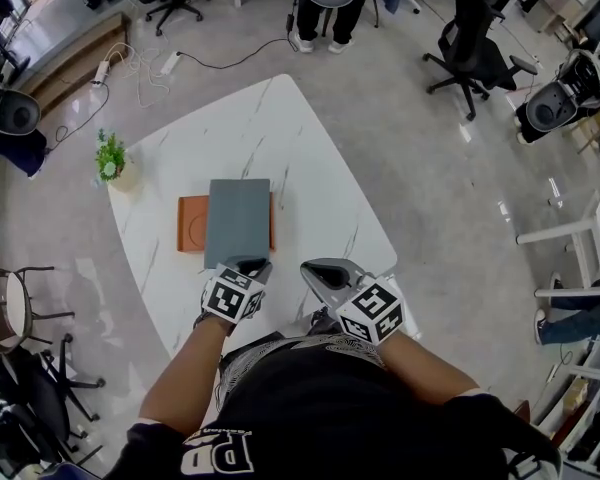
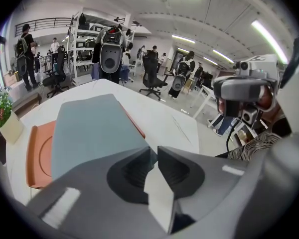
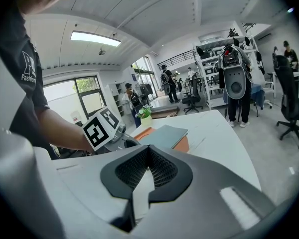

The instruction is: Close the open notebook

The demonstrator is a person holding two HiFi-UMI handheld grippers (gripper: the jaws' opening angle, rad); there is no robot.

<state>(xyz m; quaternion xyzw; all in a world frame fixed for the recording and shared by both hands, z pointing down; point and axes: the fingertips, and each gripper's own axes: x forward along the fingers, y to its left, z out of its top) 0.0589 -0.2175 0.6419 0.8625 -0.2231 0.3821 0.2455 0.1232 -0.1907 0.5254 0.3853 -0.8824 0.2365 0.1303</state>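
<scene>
Notebook: closed, grey cover up, flat on orange tray on white table.
Left gripper: at notebook's near edge; fingers slightly apart, gripping nothing.
Right gripper: just right of notebook's near corner, off it; fingers together, empty.
Potted plant: left of notebook, well apart.

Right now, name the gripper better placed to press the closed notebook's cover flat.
Probably left. The left gripper sits at the near edge of the notebook, jaws slightly apart. The right gripper, jaws together, is off to the side, clear of it.
</scene>
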